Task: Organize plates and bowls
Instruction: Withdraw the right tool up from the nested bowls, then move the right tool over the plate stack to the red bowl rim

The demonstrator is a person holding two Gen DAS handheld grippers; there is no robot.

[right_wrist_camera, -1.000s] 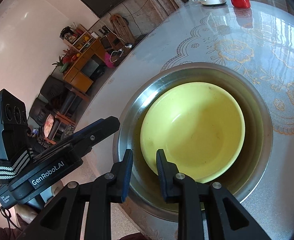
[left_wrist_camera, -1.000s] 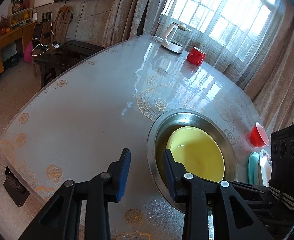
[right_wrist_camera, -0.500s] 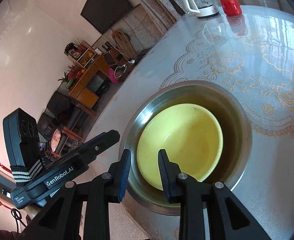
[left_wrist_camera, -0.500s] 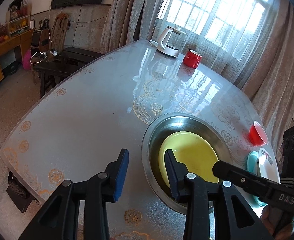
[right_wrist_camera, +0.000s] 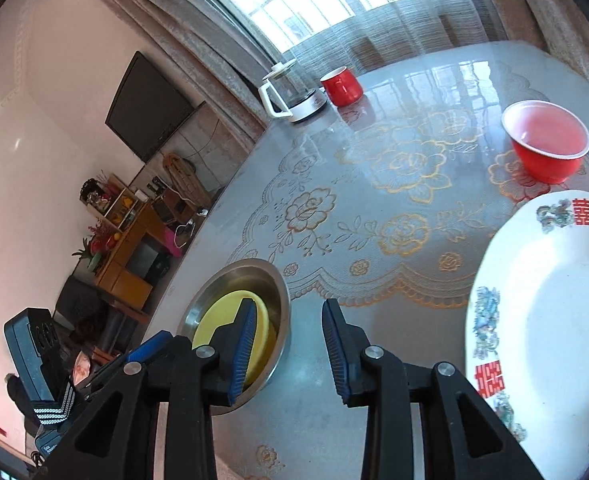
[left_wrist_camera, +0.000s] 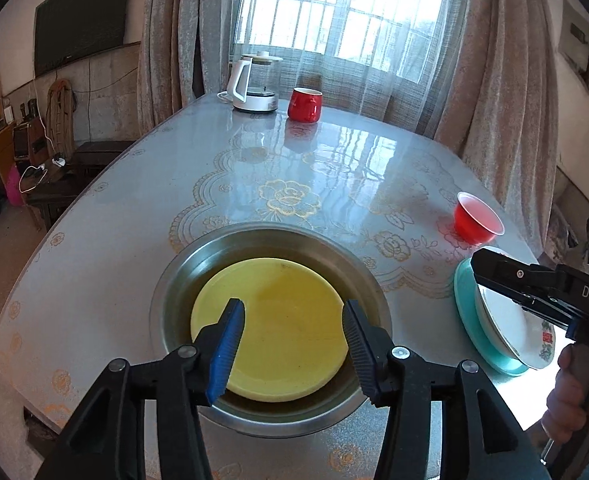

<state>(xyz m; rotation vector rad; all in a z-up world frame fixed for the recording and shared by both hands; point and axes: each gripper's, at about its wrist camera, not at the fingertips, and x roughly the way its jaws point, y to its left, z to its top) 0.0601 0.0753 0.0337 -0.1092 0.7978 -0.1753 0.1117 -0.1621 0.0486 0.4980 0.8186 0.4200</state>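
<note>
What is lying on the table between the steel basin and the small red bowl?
Nothing: between the steel basin and the small red bowl only bare floral tablecloth shows, clearest in the right wrist view.

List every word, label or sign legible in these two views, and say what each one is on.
"DAS": white letters on the side of the right gripper, seen from the left wrist; the word may run on out of frame.
"囍": red double-happiness sign, printed twice on the rim of the white plate, at the top and at the lower left.
Nothing readable on the red mug, the kettle or the shelf items across the room: too small.
</note>
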